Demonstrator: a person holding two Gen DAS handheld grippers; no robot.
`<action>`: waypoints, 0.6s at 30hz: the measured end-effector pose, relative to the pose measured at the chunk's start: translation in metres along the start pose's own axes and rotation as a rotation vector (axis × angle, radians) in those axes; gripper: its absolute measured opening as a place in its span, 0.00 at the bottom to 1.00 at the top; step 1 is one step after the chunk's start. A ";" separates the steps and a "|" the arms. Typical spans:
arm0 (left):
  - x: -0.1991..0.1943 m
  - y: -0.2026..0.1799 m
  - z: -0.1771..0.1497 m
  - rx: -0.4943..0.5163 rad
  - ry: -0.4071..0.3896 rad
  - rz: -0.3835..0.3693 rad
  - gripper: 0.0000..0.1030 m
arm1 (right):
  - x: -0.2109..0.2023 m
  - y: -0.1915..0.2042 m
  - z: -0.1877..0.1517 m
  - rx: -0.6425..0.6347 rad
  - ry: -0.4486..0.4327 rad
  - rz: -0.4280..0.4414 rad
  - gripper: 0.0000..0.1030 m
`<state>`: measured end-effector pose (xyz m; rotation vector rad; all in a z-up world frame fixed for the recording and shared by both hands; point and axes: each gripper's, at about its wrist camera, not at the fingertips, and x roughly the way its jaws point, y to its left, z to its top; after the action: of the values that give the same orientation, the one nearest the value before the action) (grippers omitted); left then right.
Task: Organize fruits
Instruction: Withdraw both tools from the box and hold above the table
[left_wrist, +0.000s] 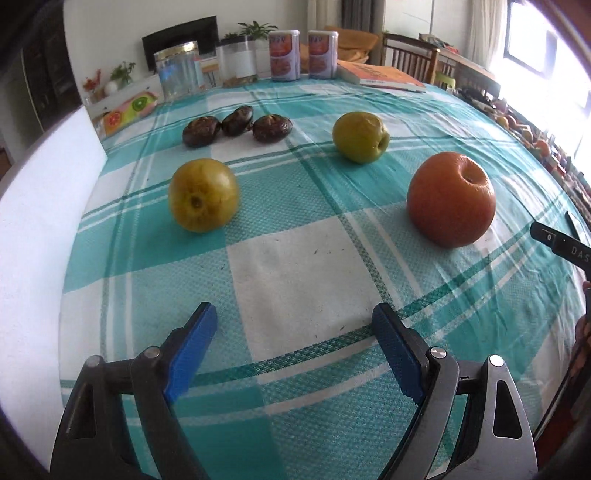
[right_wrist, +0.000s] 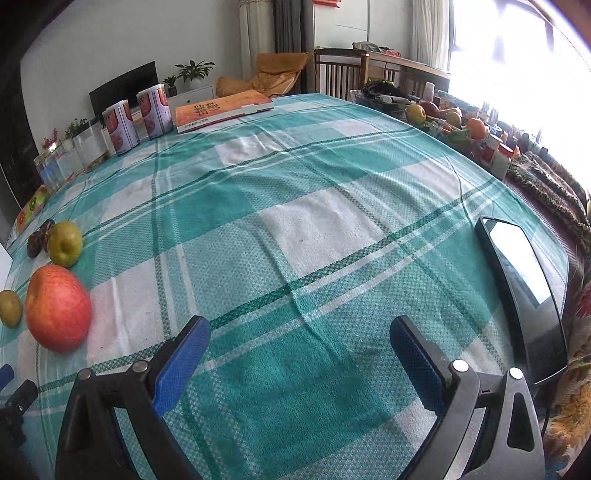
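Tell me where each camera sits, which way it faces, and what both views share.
Left wrist: on the left gripper, looking forward and down past its blue fingers at the checked tablecloth, red apple and mushrooms; fingers open and empty.
Right wrist: on the right gripper, looking across mostly bare cloth, phone at right; fingers open and empty.
Shared: the red apple, a green fruit, the two cans, the orange book.

I am in a lived-in home, at a worktop spread with a teal and white checked cloth (right_wrist: 314, 229). Around me stand a dark television (right_wrist: 125, 86), potted plants (right_wrist: 195, 71), wooden chairs (right_wrist: 340, 72), curtains (right_wrist: 430, 33) and a bright window (right_wrist: 517, 74).
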<state>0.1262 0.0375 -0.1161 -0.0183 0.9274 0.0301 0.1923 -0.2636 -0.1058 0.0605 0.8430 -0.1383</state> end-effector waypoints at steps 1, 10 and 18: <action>-0.001 0.002 -0.001 -0.007 -0.010 0.006 0.86 | 0.001 0.002 0.000 -0.005 0.003 -0.003 0.94; 0.007 0.002 0.003 -0.013 -0.006 0.019 0.92 | 0.011 0.002 0.001 0.010 0.037 -0.033 0.95; 0.007 0.003 0.003 -0.013 -0.006 0.019 0.92 | 0.011 0.002 0.001 0.014 0.036 -0.035 0.95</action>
<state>0.1322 0.0402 -0.1200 -0.0216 0.9218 0.0541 0.2008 -0.2631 -0.1133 0.0618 0.8796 -0.1770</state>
